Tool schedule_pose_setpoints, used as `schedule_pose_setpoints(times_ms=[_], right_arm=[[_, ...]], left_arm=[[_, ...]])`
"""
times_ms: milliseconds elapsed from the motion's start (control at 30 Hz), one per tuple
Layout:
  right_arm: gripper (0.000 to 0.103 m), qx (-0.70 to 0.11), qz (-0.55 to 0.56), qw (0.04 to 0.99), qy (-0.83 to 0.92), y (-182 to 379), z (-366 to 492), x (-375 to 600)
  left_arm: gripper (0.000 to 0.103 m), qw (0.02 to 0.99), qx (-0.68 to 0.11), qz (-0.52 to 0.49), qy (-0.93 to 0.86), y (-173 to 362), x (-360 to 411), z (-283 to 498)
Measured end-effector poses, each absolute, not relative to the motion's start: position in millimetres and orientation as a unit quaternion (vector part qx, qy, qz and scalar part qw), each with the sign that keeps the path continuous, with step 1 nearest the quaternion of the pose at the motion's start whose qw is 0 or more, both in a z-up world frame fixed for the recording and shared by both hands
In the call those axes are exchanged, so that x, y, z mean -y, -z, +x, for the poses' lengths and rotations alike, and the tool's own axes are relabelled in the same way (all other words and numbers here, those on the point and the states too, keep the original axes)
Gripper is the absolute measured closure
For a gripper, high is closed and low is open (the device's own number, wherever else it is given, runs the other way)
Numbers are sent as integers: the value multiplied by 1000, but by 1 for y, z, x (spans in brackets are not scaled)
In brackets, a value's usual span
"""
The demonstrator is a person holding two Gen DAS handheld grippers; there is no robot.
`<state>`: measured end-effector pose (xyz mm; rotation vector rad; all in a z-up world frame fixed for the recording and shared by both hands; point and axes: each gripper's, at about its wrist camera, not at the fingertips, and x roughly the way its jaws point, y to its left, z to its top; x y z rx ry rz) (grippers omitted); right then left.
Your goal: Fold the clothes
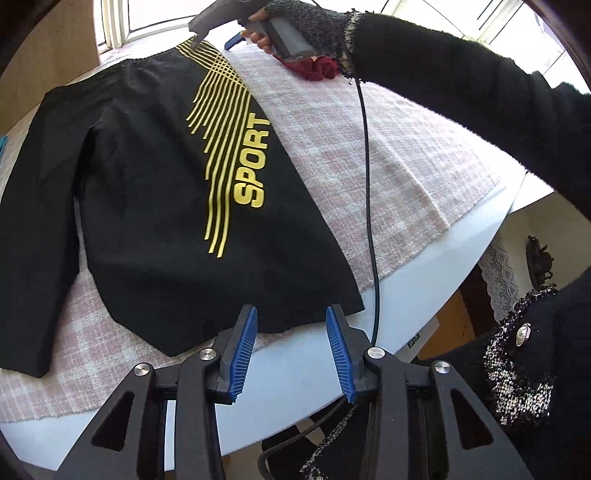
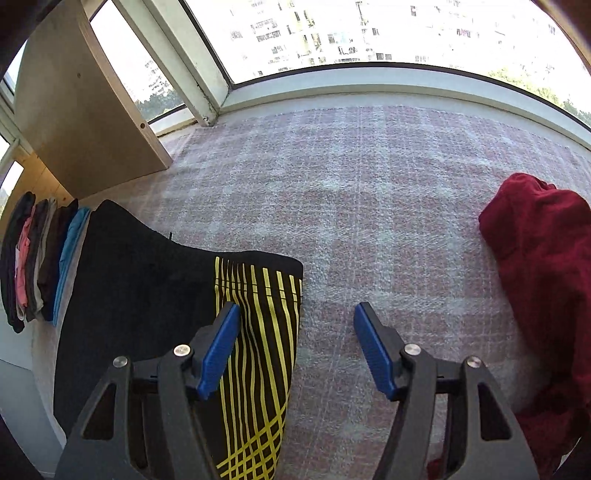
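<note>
Black shirt (image 1: 155,206) with yellow stripes and "SPORT" print lay flat on a pink checked cloth (image 1: 369,147), folded lengthwise, one sleeve out along its far side from the print. Its hem sat just ahead of the left gripper (image 1: 291,350), whose blue pads stood apart with nothing between them, over the hem edge and the white tabletop (image 1: 317,369). Right gripper (image 2: 295,350) was at the shirt's opposite end, pads apart and empty; its left pad was over the striped part of the shirt (image 2: 155,295), its right pad over bare cloth. In the left view the right hand (image 1: 295,26), in a grey fingerless glove, held that tool, a black cable (image 1: 369,206) hanging from it. Red garment (image 2: 543,280) lay bunched to the right of the right gripper. Stack of folded clothes (image 2: 37,258) sat to the far left, beside the shirt. Window (image 2: 369,33) ran ahead.
</note>
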<state>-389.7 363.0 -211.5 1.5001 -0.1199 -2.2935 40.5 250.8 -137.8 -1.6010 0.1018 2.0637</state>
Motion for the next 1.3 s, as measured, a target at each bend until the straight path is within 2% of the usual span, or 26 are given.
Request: schedule_pose_setpoints(times_ms=[200, 367, 400, 433, 467, 500, 600, 700, 833, 933, 1100, 1300], right_arm=[[40, 78, 541, 205, 812, 211, -393, -369], [40, 49, 540, 214, 812, 212, -391, -362], [40, 43, 540, 217, 812, 212, -391, -360], [40, 36, 539, 218, 813, 212, -391, -358], [51, 29, 538, 220, 813, 212, -391, -356], [81, 20, 541, 222, 811, 212, -391, -352], [96, -7, 545, 225, 808, 210, -390, -346], [98, -11, 542, 229, 809, 199, -389, -346], [98, 25, 528, 236, 816, 175, -389, -357], [99, -9, 536, 214, 816, 175, -390, -348], [99, 29, 543, 189, 818, 158, -393, -348], [99, 23, 527, 198, 826, 110, -386, -300]], left_arm=[[62, 275, -83, -597, -749, 160, -298, 32], [62, 269, -100, -593, -753, 164, -307, 28], [70, 268, -99, -592, -753, 163, -306, 27], [93, 271, -91, -595, -751, 163, -304, 25], [103, 275, -72, -603, -745, 163, -300, 22], [102, 278, -53, -608, -741, 163, -295, 19], [102, 284, -12, -610, -739, 158, -282, 12], [102, 298, 34, -596, -745, 141, -266, 9], [102, 314, 83, -564, -760, 108, -246, 6], [102, 324, 98, -541, -770, 94, -233, 4], [102, 324, 201, -518, -766, 85, -186, -1], [102, 292, 226, -468, -803, 73, -106, 4]])
